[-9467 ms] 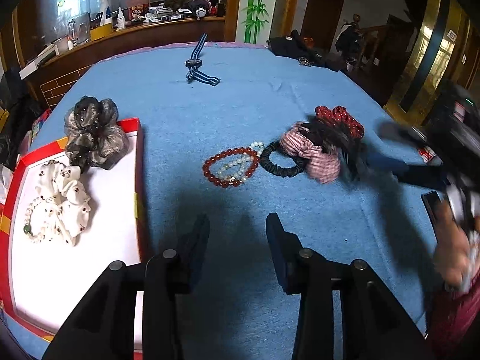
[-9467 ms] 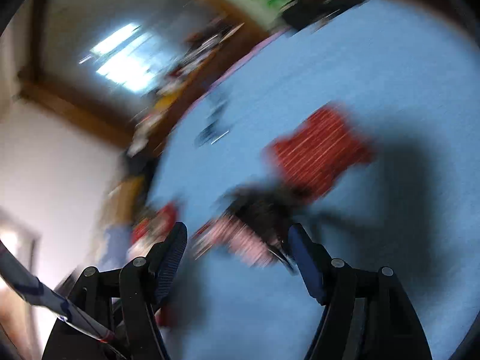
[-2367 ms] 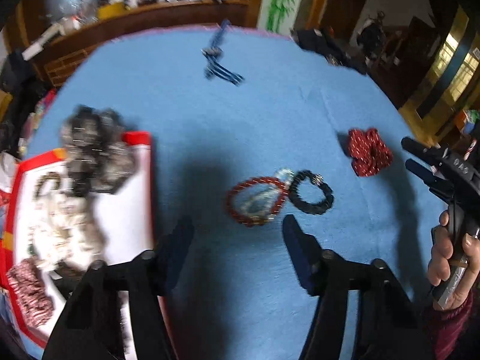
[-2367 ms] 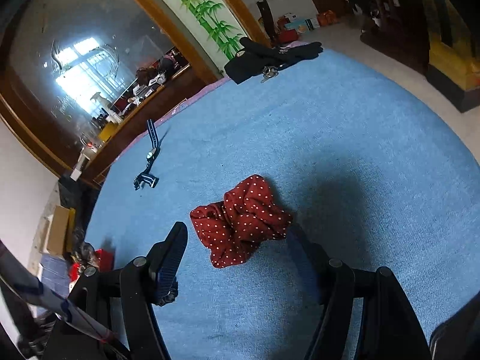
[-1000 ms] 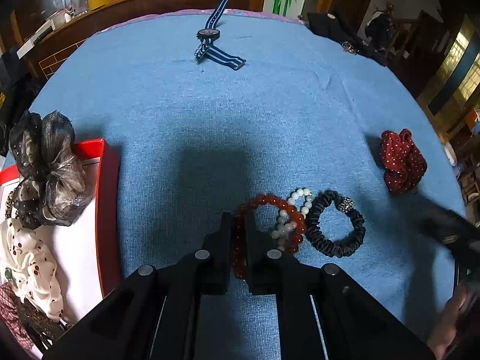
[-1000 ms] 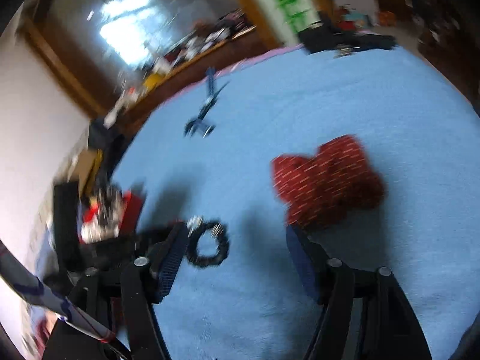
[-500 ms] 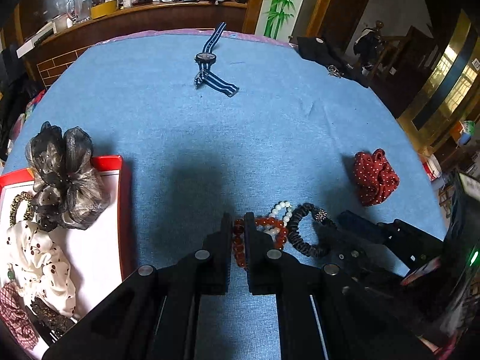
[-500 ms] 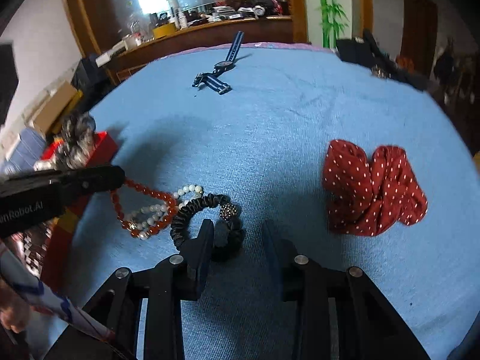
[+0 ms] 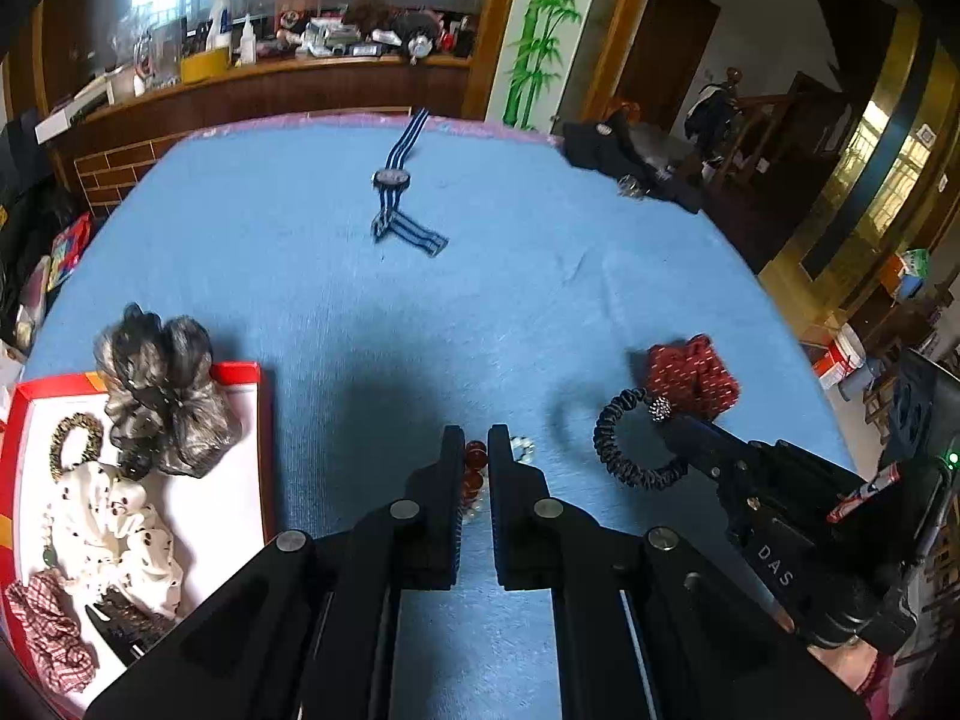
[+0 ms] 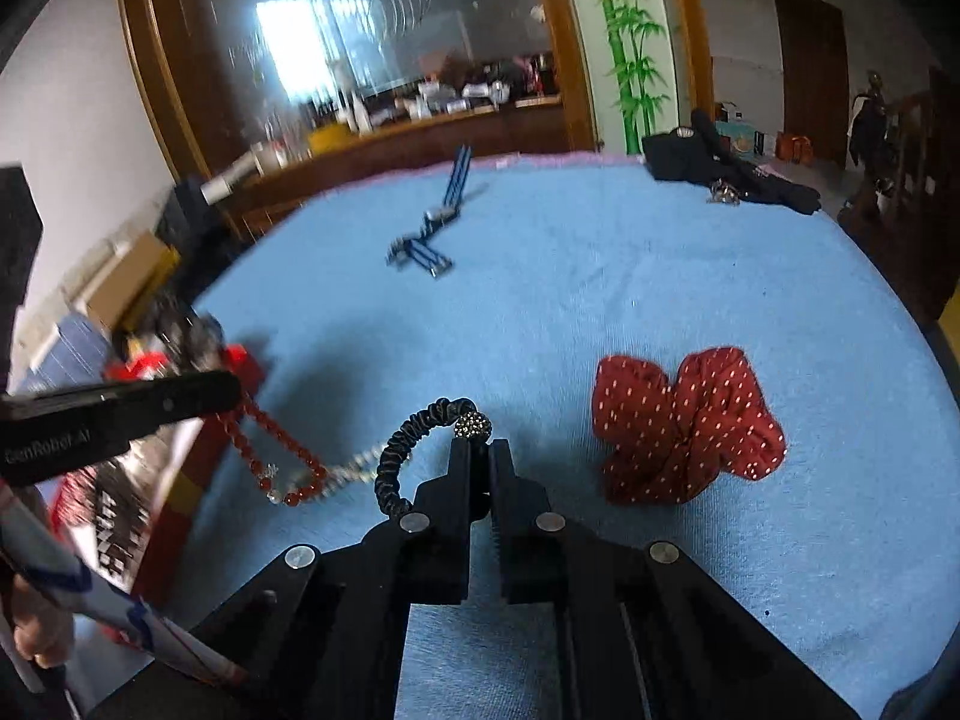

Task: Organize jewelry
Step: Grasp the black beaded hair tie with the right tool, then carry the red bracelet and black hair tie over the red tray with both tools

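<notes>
The left gripper (image 9: 475, 450) is pinching the red bead bracelet (image 10: 270, 450), its tongs closed on a few beads, and the loop is hanging slack from them above the blue cloth (image 9: 510, 300), dragging a pale bead strand (image 10: 354, 471) that seems tangled with it. The right gripper (image 10: 478, 456) is clamping the black hair tie (image 10: 414, 438) just below its sparkly bead (image 10: 472, 425), the ring standing up off the cloth. Both are looking light and limp; the beads are hard and likely slippery, so gripping across the string is holding best, while the tie is soft and squashy. The bracelet's long axis is running from the left tongs down toward the tie. The red tray (image 9: 264, 420) is sitting to the left, the dotted scrunchie (image 10: 684, 426) lying loose to the right.
</notes>
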A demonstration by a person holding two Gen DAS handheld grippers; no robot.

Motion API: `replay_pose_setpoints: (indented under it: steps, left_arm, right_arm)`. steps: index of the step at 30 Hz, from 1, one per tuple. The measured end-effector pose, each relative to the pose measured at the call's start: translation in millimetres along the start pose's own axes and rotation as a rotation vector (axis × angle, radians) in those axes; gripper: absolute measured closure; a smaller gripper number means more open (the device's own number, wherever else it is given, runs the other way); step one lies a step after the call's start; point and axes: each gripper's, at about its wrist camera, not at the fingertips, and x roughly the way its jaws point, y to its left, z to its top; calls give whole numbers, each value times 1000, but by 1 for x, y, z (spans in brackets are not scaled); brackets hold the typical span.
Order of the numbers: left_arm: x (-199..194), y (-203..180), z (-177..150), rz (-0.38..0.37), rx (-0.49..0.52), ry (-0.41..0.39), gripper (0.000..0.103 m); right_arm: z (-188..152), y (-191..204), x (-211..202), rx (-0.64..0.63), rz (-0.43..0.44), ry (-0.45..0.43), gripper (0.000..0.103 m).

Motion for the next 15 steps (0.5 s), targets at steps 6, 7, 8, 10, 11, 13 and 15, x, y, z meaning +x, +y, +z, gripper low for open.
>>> replay_pose_setpoints:
  steps: [6,7,8,10,11,13,15]
  left_arm:
    - [-27,-7,-1,-13,21,-43,96]
    - [-33,-7,-2,-16,22,-52,96]
    - [-37,-8,-3,-19,23,-57,96]
    - [-48,-7,-5,-24,26,-73,96]
    - [-53,-6,-7,-25,23,-79,96]
    - [-63,-2,-9,-30,17,-91,96]
    - [-74,3,-13,-26,14,-109,96]
  right_arm:
    - [3,4,-14,7,43,-48,97]
    - [3,5,-17,11,52,-57,97]
    - [2,5,-19,13,59,-63,97]
    - [3,8,-23,10,72,-75,97]
    - [2,9,-25,8,78,-78,97]
    - [2,15,-28,-6,96,-85,97]
    - [0,22,-31,-30,106,-93,97]
